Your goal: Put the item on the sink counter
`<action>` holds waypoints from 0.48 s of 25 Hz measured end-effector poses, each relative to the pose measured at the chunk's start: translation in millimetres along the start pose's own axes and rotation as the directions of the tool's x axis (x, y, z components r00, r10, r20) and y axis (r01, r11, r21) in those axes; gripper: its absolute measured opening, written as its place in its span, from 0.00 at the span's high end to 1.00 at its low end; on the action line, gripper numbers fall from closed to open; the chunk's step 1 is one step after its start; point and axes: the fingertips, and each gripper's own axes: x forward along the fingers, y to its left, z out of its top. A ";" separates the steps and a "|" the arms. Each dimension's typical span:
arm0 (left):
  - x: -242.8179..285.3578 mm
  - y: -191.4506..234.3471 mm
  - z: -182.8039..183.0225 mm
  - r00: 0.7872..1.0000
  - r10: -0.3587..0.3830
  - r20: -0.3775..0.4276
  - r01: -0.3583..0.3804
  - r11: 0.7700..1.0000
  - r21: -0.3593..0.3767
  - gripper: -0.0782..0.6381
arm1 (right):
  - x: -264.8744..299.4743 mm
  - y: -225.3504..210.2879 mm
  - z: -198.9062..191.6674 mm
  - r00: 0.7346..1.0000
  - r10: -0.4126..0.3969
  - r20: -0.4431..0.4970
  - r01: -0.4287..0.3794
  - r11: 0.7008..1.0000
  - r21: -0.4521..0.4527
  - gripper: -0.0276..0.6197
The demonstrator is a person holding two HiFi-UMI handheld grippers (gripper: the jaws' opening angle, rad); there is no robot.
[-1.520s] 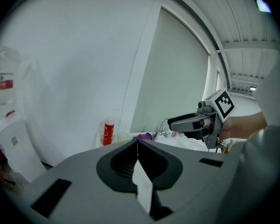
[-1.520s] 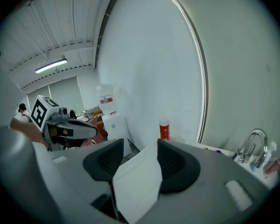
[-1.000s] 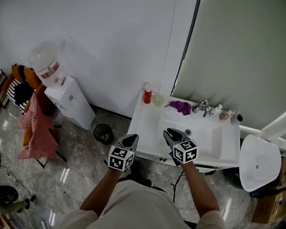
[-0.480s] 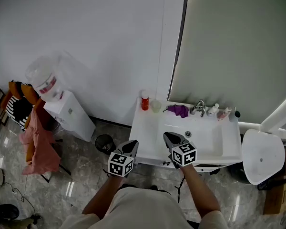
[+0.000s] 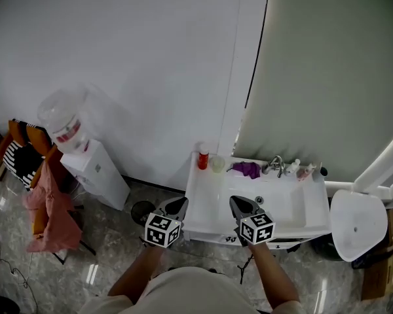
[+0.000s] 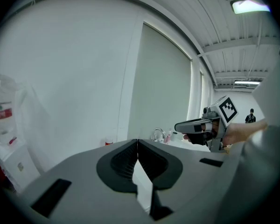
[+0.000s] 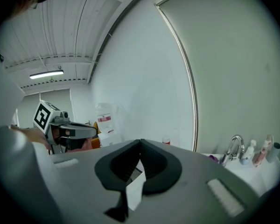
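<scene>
Only the head view shows the bin [image 5: 143, 210] beside the counter [image 5: 205, 200]. Left gripper [image 5: 175, 207] and right gripper [image 5: 240, 205] hold fingers pressed together, empty, the right's just closed.

Small bottles [image 5: 306, 171] are sitting at the table's [image 5: 202, 198] back right corner, too tiny to identify; a purple lump [image 5: 247, 169] mid-back is looking shapeless.

Head view steeply down over sink counter [image 5: 203, 201], gripper views near-level, all sharing the faucet [image 5: 277, 164]
</scene>
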 end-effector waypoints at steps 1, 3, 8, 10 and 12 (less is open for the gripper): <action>-2.3 2.7 3.8 1.000 -0.003 0.006 0.003 1.000 0.005 0.88 | 0.5 2.4 4.5 1.000 -0.002 0.009 0.002 1.000 -0.001 0.94; -5.1 8.1 9.4 1.000 -0.004 0.017 0.004 1.000 0.006 0.88 | 1.5 6.8 13.2 1.000 -0.003 0.028 0.003 1.000 -0.019 0.94; -12.3 20.1 19.1 0.999 0.009 0.041 -0.009 1.000 -0.008 0.88 | 4.6 19.1 23.5 0.999 0.006 0.049 -0.004 0.999 -0.043 0.94; -12.1 23.6 18.9 0.999 0.014 0.047 -0.013 1.000 -0.013 0.88 | 6.7 21.2 22.4 0.999 0.008 0.045 -0.006 0.999 -0.047 0.94; -12.4 25.5 16.8 0.999 0.017 0.048 -0.016 1.000 -0.018 0.88 | 7.5 22.5 21.1 0.999 0.009 0.043 -0.007 0.999 -0.049 0.94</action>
